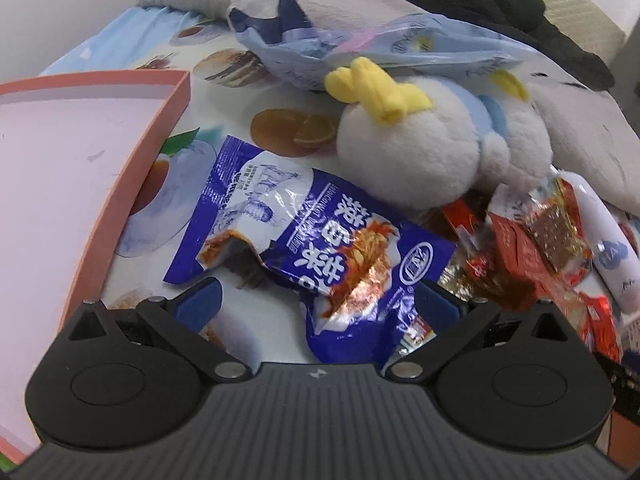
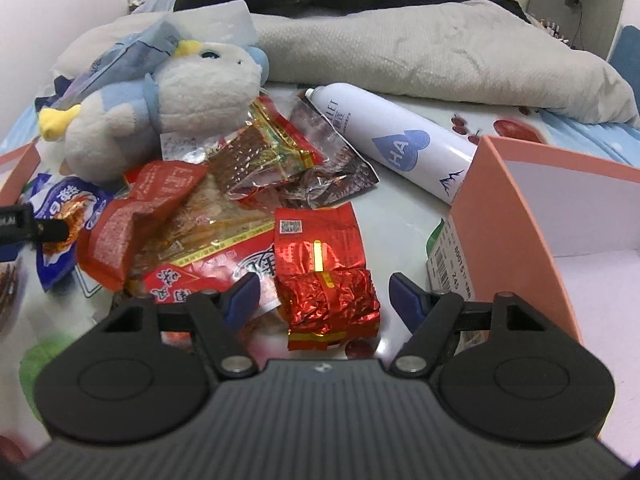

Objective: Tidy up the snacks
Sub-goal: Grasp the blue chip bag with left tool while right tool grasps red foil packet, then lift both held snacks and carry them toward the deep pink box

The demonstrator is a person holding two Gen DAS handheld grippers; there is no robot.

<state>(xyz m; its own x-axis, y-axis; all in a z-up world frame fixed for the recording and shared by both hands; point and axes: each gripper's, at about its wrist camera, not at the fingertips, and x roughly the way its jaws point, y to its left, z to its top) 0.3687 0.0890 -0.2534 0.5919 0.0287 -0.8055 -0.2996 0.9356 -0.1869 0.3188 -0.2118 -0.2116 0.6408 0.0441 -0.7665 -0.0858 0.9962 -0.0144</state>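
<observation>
While my left gripper (image 1: 318, 300) is hovering with its jaws spread wide, a crinkled blue snack bag (image 1: 304, 248) is lying glossy between them, beside the pink box (image 1: 132, 168). My right gripper (image 2: 326, 292) is holding its jaws apart around a creased red foil packet (image 2: 324, 276) on the printed bedsheet (image 2: 404, 216). Beyond are lying flat red wrappers (image 2: 160, 208), a smooth white spray can (image 2: 400, 140) and a fuzzy plush toy (image 2: 188, 100).
</observation>
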